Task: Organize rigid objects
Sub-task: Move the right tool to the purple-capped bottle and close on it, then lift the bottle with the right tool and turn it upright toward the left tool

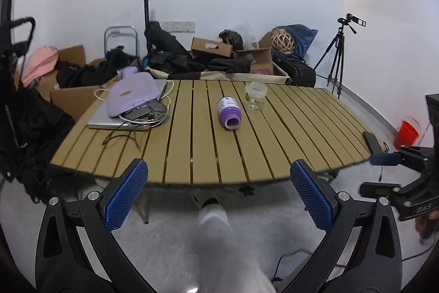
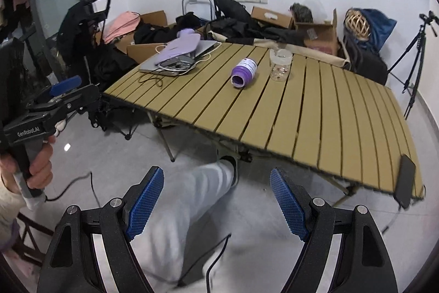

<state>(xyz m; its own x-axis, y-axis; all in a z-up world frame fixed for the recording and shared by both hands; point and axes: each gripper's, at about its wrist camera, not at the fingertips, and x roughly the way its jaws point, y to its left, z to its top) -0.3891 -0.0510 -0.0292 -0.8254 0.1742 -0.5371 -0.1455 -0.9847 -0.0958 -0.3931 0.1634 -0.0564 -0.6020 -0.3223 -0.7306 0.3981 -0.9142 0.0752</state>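
Both units held off the near edge of the slatted surface [image 1: 192,128], nothing grasped. Left gripper [image 1: 219,192] jaws spread wide, empty; right gripper [image 2: 216,201] likewise wide and empty. Purple bottle [image 1: 229,111] lies on its side mid-surface, open mouth toward the near edge; clear glass jar [image 1: 255,98] stands upright just beside it, small items inside. Judgement: bottle looks like light, stiff plastic, likely to roll, so pinch across the body. Jar appears fragile and slick; take the wall below the rim, gently. Phone [image 2: 404,183] lies at the right corner.
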